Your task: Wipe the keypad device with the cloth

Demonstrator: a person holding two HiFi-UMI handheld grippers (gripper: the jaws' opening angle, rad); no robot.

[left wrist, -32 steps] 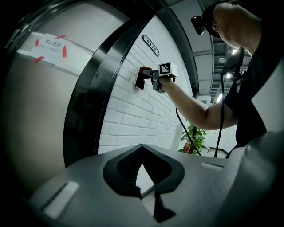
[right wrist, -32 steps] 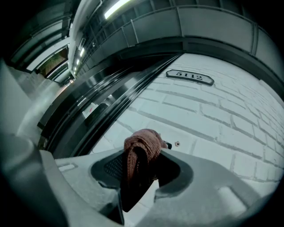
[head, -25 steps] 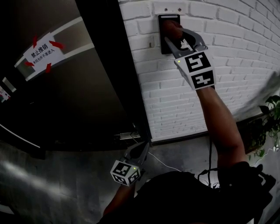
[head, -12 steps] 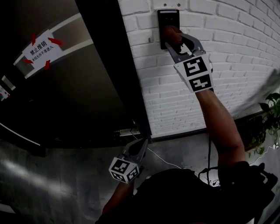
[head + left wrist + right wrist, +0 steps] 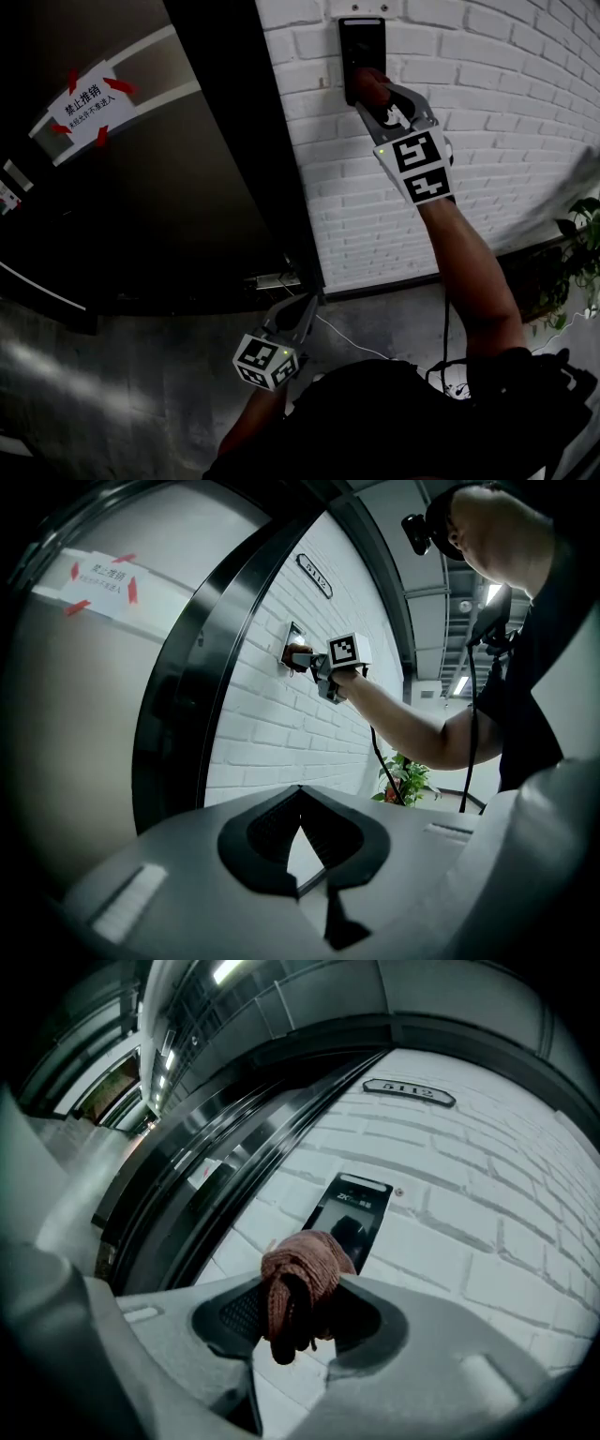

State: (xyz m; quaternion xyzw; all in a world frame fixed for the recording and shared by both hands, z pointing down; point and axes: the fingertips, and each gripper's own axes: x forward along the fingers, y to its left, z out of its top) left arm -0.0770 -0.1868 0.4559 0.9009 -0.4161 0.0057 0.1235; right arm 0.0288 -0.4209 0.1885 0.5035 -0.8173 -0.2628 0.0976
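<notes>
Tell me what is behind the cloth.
Behind the cloth, clamped in the right gripper, is the keypad on the brick wall. Its upper part shows; the cloth covers its lower end.

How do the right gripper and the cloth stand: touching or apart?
Touching. The right gripper view shows the right gripper with both jaws pressed on the bunched cloth, with no gap on either side.

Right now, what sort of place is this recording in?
Probably an indoor corridor at a secured room entrance: a keypad device on a white brick wall, a room number plate above it, and a dark door bearing a taped notice.
</notes>
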